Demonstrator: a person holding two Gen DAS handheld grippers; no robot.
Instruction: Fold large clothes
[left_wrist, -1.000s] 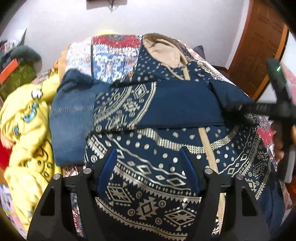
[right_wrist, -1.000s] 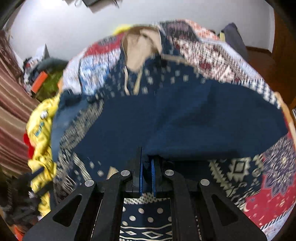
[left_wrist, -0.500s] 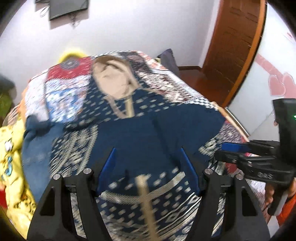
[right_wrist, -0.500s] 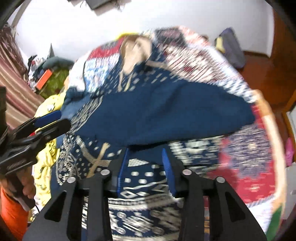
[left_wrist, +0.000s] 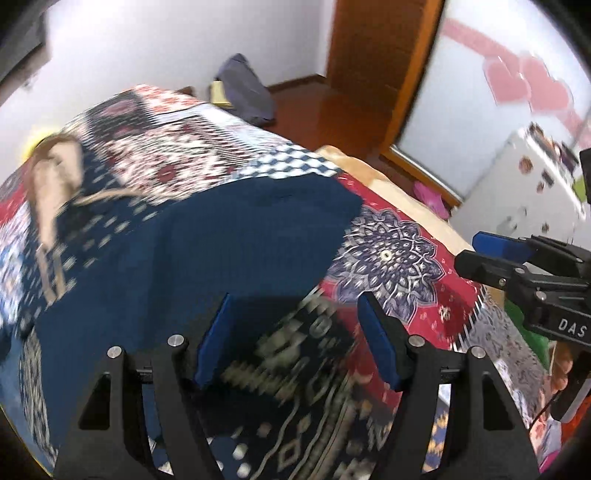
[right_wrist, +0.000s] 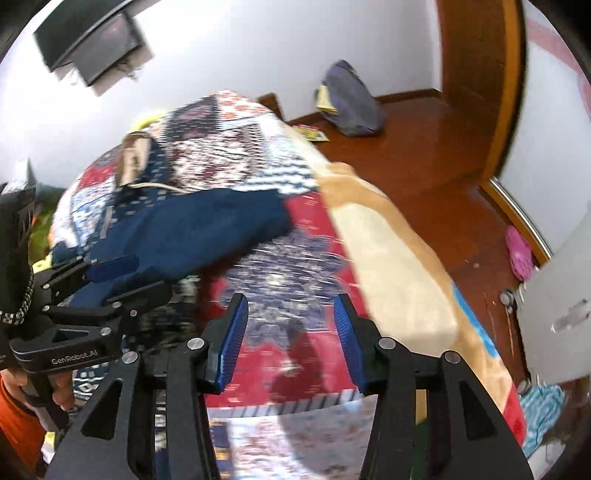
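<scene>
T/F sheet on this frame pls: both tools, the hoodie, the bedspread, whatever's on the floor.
1. The right tool is open with nothing between its pads. True; its jaws have just been opening.
2. The left tool is clamped on the navy patterned hoodie. False: open above it.
3. The hoodie lies on a patchwork bedspread. True.
4. The grey bag sits on the bed. False: on the wooden floor.

A home bedroom. A bed under a red, white and blue patchwork quilt (right_wrist: 295, 229) fills it, beside a polished wooden floor (right_wrist: 424, 147). A black flat television (right_wrist: 92, 40) hangs on the white wall, near a brown wooden door (left_wrist: 376, 48).
</scene>
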